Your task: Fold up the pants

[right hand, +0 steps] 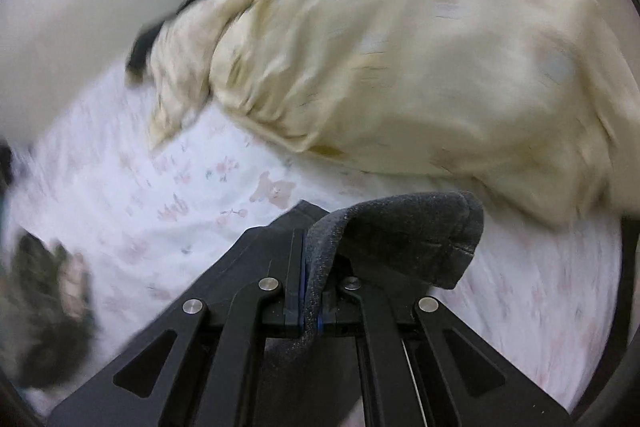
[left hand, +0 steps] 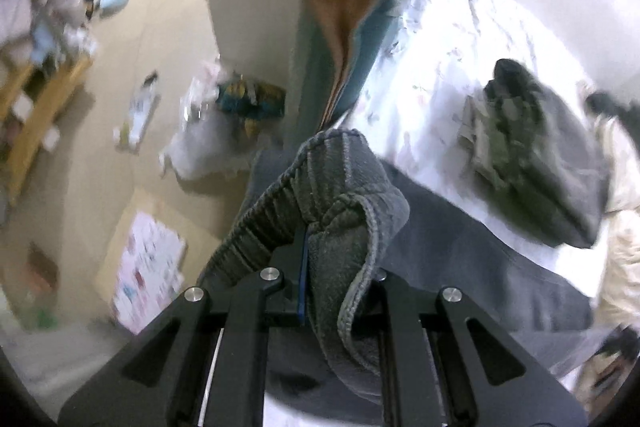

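Observation:
Dark grey pants (left hand: pixel 340 187) with a ribbed elastic waistband hang from my left gripper (left hand: pixel 306 259), which is shut on a bunched fold of the waistband. The rest of the cloth trails down and to the right over the bed. In the right wrist view my right gripper (right hand: pixel 310 259) is shut on another edge of the same grey pants (right hand: pixel 404 227), and a flap folds over to the right of the jaws. Both grippers are held above a white bedsheet with a pale flower print (right hand: pixel 168 195).
A cream duvet (right hand: pixel 400 59) is heaped on the bed ahead of the right gripper. A dark green and grey garment pile (left hand: pixel 532 155) lies on the sheet. A teal and orange cloth (left hand: pixel 344 27) hangs at the bed's edge. The floor at left holds papers (left hand: pixel 148 267) and a wooden shelf (left hand: pixel 36 123).

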### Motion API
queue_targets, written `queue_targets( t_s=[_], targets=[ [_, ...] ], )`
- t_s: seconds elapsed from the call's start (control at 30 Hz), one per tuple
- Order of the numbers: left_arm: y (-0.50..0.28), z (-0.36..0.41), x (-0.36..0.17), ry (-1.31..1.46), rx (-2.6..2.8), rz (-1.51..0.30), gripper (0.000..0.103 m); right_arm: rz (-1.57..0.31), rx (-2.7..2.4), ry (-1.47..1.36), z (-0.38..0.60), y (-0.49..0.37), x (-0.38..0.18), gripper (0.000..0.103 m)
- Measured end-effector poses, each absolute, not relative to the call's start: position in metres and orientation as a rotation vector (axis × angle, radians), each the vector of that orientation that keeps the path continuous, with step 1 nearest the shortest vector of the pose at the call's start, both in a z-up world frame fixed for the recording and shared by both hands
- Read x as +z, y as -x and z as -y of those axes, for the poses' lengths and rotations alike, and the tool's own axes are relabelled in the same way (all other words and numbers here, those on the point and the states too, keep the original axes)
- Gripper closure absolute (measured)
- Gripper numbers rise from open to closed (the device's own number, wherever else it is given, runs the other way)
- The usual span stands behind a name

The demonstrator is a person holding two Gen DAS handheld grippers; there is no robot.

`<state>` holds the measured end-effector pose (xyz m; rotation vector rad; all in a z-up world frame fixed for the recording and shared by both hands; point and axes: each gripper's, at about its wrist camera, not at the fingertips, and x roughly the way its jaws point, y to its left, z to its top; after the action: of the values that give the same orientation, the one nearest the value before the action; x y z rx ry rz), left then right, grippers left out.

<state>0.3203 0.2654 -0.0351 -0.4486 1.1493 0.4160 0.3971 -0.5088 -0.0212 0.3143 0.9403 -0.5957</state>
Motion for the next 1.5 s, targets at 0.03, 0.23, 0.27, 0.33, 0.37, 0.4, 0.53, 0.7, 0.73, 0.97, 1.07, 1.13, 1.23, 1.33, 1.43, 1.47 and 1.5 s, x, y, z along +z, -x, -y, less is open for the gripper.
queue_targets(
  t_s=[0.03,0.23,0.27,0.33,0.37,0.4,0.53,0.7,0.73,0.97,1.07,1.13,1.23,1.33,1.43,1.47,1.5],
  targets=[
    [-0.339,-0.264,-0.044,0.416,0.413,-1.15,0.094,-0.96,-0.589,-0.274,0.502,-0.416,-0.034,0.1],
    [-0.395,-0.252,-0.086,0.246,0.398,-1.212,0.09,-1.102,-0.579,-0.087,0.48,-0.475,-0.101,0.1],
    [-0.397,-0.252,-0.089,0.236,0.405,-1.212,0.088,-1.13,-0.57,-0.071,0.481,-0.48,-0.111,0.1],
    [-0.403,-0.252,-0.098,0.227,0.403,-1.216,0.078,-1.173,-0.544,-0.06,0.483,-0.484,-0.123,0.097],
    [-0.404,-0.251,-0.099,0.207,0.402,-1.205,0.07,-1.196,-0.532,-0.05,0.483,-0.485,-0.128,0.092],
    [-0.403,-0.25,-0.098,0.187,0.402,-1.189,0.049,-1.202,-0.518,-0.042,0.484,-0.484,-0.128,0.089],
    [-0.386,-0.244,-0.075,0.169,0.329,-1.047,0.016,-1.106,-0.49,-0.022,0.482,-0.477,-0.101,0.028],
    [-0.352,-0.237,-0.028,0.168,0.34,-0.846,0.01,-1.036,-0.436,0.001,0.479,-0.467,-0.057,0.027],
    [-0.349,-0.233,-0.026,0.155,0.325,-0.834,0.007,-1.032,-0.416,-0.006,0.477,-0.465,-0.055,0.027],
    [-0.359,-0.168,-0.102,-0.145,0.19,-1.044,0.008,-1.074,-0.115,0.018,0.409,-0.419,-0.09,0.027],
    [-0.391,-0.164,-0.13,-0.239,0.31,-1.086,0.01,-1.14,-0.083,0.043,0.394,-0.405,-0.121,0.029],
    [-0.417,-0.175,-0.151,-0.24,0.396,-1.168,0.01,-1.146,-0.121,0.004,0.398,-0.395,-0.133,0.029],
    [-0.43,-0.177,-0.16,-0.183,0.434,-1.2,0.01,-1.125,-0.12,-0.097,0.418,-0.383,-0.128,0.029],
    [-0.422,-0.18,-0.145,-0.136,0.395,-1.152,0.01,-1.042,-0.137,-0.104,0.453,-0.37,-0.099,0.029],
    [-0.398,-0.191,-0.118,0.016,0.333,-1.077,0.01,-0.956,-0.234,-0.175,0.511,-0.356,-0.069,0.027],
    [-0.385,-0.195,-0.108,0.089,0.307,-1.052,0.01,-0.932,-0.293,-0.219,0.536,-0.349,-0.061,0.027],
    [-0.372,-0.196,-0.102,0.134,0.284,-1.034,0.01,-0.914,-0.347,-0.268,0.562,-0.342,-0.055,0.027]
  ],
)
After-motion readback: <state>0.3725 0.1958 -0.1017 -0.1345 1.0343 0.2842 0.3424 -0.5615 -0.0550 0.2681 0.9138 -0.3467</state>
